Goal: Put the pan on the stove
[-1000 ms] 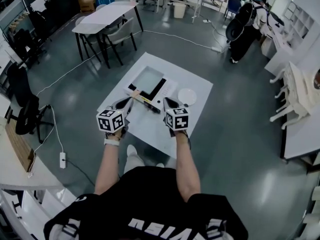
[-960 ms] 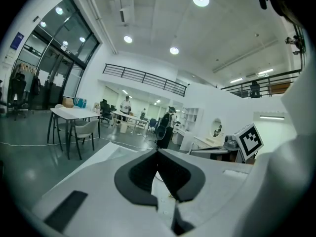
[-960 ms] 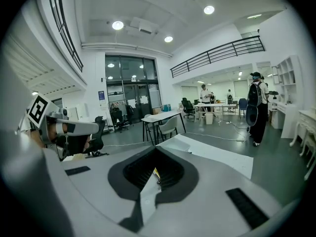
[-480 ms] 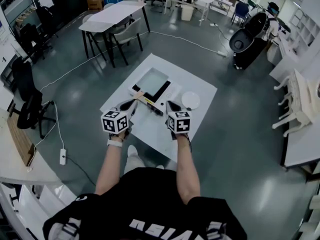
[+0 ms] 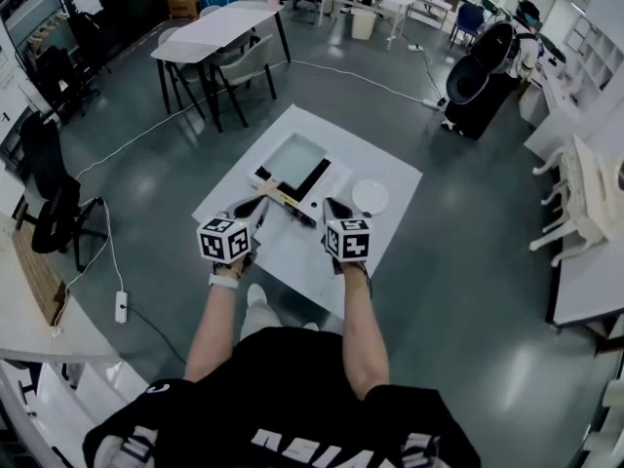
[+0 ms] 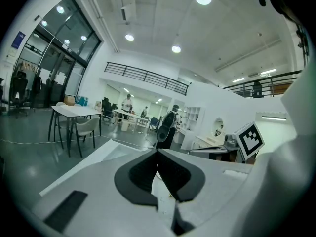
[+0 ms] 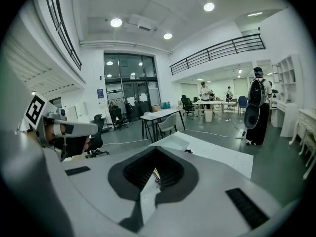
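On the low white table point(image 5: 380, 169) lies a flat stove point(image 5: 291, 162) with a pale top and a black band along two sides. A round white pan-like dish point(image 5: 369, 196) sits to its right. A thin dark bar with a yellow mark point(image 5: 291, 204) lies at the stove's near edge. My left gripper point(image 5: 260, 203) hovers over the table's near side, left of the bar, jaws shut and empty point(image 6: 158, 153). My right gripper point(image 5: 328, 205) hangs level with it, short of the dish, shut on nothing point(image 7: 155, 150).
Grey floor surrounds the table. Another table with chairs point(image 5: 222, 29) stands far left, and an office chair point(image 5: 49, 203) at the left. A cable and power strip point(image 5: 120, 308) lie on the floor. A person with a backpack point(image 5: 478, 66) stands far right, by white furniture point(image 5: 585, 193).
The head view has shifted a little, so the table sits slightly lower in the picture. Both grippers keep their places over the table's near side and stay shut.
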Demonstrator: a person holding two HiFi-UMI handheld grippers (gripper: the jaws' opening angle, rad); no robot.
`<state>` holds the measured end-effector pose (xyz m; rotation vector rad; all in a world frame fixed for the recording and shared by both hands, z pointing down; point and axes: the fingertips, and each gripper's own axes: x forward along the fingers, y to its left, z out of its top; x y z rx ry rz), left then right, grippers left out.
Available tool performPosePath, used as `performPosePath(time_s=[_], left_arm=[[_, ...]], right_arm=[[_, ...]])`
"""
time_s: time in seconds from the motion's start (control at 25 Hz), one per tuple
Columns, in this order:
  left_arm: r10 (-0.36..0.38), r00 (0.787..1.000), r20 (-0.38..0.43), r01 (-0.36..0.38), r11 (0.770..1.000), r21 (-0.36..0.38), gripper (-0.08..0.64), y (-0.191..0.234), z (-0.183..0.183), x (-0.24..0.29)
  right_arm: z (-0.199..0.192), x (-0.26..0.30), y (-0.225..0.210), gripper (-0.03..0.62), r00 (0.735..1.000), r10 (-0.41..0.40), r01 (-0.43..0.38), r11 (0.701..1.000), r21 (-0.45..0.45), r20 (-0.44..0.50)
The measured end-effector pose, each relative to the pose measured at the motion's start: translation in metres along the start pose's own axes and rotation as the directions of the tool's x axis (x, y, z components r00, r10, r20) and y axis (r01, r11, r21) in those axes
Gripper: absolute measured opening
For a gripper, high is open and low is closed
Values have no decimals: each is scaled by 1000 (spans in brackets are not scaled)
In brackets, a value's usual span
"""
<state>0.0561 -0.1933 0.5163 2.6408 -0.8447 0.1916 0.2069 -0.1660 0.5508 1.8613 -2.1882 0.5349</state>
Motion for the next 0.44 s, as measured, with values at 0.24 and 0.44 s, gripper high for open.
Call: performPosePath(time_s=[0.24,0.44], left_arm=[[2,1000,-12,-2,1000,0,-2,6,-5,8],[4,1000,-19,-4,1000,3,-2,11,-4,12]], right_arm=[[-5,8,-5,-5,1000,-3,3,1000,7,-10],[-2,13,-5,-5,1000,-9,9,1000,6,-9]])
